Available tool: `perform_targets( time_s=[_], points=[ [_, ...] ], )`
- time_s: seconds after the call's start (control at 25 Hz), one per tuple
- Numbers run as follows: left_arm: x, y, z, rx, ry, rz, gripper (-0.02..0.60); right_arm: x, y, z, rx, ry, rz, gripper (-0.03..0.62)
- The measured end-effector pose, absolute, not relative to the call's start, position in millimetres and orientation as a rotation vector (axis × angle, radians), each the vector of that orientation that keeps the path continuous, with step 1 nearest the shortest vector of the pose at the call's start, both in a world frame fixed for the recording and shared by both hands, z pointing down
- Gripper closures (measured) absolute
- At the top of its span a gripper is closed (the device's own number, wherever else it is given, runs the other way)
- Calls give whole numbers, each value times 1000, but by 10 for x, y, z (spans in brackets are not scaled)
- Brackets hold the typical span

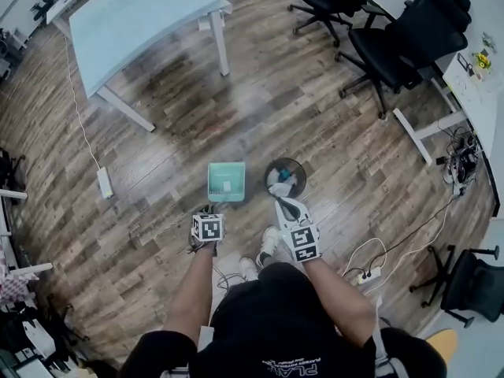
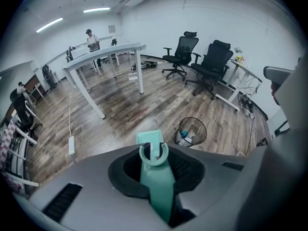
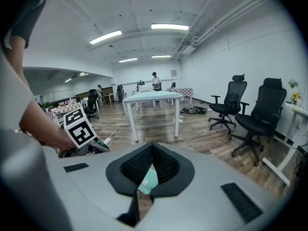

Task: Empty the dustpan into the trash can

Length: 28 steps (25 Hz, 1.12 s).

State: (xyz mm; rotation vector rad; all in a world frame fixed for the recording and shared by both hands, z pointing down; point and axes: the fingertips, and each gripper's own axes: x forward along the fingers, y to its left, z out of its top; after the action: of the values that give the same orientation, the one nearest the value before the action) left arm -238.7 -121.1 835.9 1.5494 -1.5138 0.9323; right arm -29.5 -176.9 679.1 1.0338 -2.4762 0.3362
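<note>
Teal dustpan [image 1: 226, 181]: flat square tray, ring-ended handle [image 2: 156, 177], just left of wire-mesh trash can [image 1: 293, 162]. Left gripper [image 1: 210, 211] jaws clamped on handle. Right gripper [image 1: 286, 205] jaws closed, empty.

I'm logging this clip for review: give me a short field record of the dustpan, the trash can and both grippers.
dustpan: teal, beside the trash can, not over it
trash can: black wire mesh, upright, rubbish inside
left gripper: shut on the dustpan handle
right gripper: jaws together, nothing between them
emptying: not yet done
</note>
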Motion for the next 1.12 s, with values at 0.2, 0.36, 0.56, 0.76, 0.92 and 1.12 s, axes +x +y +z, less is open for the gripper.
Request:
perform_targets(
  time_s=[0.2, 0.36, 0.56, 0.76, 0.92, 1.12],
  points=[
    [-2328, -1402, 8543, 1518, -1505, 935, 506, -187, -1905, 6988, 1007, -2460, 373, 571],
    [-2228, -1561, 8665, 1516, -1482, 963, 506, -66, -2008, 7110, 989, -2443, 401, 571],
    [-2045, -1676, 8828, 1550, -1431, 1058, 506, 58, -2052, 7257, 970, -2424, 422, 571],
    [-1976, -1760, 8880, 1540, -1433, 1109, 505, 119, -2028, 7361, 964, -2420, 457, 571],
    [-2043, -1828, 8884, 1538, -1431, 1127, 484, 110, -2003, 7376, 966, -2425, 475, 571],
    [-2138, -1819, 8782, 1531, -1433, 1029, 392, 97, -1998, 7328, 991, -2430, 466, 571]
  ],
)
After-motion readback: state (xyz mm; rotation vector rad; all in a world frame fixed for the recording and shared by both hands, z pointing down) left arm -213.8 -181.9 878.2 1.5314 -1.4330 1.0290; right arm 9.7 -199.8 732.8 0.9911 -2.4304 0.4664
